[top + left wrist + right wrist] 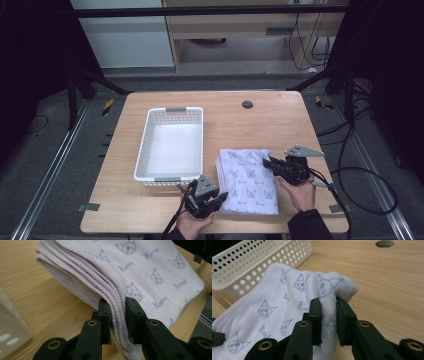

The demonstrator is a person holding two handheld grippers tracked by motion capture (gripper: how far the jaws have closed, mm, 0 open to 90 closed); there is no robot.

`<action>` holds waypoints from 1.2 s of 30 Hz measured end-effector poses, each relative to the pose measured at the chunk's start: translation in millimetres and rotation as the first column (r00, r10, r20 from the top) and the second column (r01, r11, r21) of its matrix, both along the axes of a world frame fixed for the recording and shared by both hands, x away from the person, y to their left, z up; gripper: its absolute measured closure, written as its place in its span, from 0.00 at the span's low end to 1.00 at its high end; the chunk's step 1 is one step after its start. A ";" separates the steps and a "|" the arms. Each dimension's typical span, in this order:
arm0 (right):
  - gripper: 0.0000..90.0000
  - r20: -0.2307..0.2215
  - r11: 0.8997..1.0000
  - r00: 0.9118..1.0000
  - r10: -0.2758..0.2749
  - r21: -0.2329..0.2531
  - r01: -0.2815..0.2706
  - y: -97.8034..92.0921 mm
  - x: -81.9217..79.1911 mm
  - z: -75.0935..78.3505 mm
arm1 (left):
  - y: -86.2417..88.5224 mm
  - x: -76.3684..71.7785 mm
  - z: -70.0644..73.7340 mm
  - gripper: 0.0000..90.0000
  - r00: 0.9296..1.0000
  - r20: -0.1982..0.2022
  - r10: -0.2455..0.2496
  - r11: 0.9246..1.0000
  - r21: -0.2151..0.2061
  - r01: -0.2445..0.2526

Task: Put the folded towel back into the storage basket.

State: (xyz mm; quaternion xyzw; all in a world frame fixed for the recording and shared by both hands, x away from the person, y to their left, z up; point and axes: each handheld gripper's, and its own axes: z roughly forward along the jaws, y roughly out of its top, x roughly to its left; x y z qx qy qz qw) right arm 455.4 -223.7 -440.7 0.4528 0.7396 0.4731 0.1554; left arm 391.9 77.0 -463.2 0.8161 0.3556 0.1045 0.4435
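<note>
A folded lilac towel (249,180) printed with small cat faces lies on the wooden table, right of a white perforated basket (172,145). My left gripper (220,197) is shut on the towel's near left corner; in the left gripper view the stacked scalloped edges of the towel (140,272) pass between the jaws of my left gripper (117,315). My right gripper (267,164) is shut on the far right fold. In the right gripper view, a bunched ridge of towel (287,307) is pinched by my right gripper (328,315).
The basket (249,267) is empty and stands close to the towel's left side. A round cable hole (247,104) sits near the table's far edge. Cables trail off the table's right side. Bare wood lies beyond the towel and to its right.
</note>
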 end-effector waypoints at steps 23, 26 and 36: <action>0.85 0.110 1.000 0.994 -0.016 0.021 0.014 3.7 -12.2 29.0 | 9.9 -7.0 36.9 0.83 0.997 0.083 0.010 0.999 -0.032 -0.007; 0.85 0.124 1.000 0.992 -0.012 0.017 0.010 6.3 -12.6 32.3 | 12.1 -6.8 41.0 0.83 0.996 0.087 0.013 0.999 -0.037 -0.010; 0.85 0.151 1.000 0.988 -0.013 0.028 0.008 8.7 -14.5 41.4 | 15.0 -8.2 50.8 0.83 0.994 0.111 0.018 0.999 -0.042 -0.013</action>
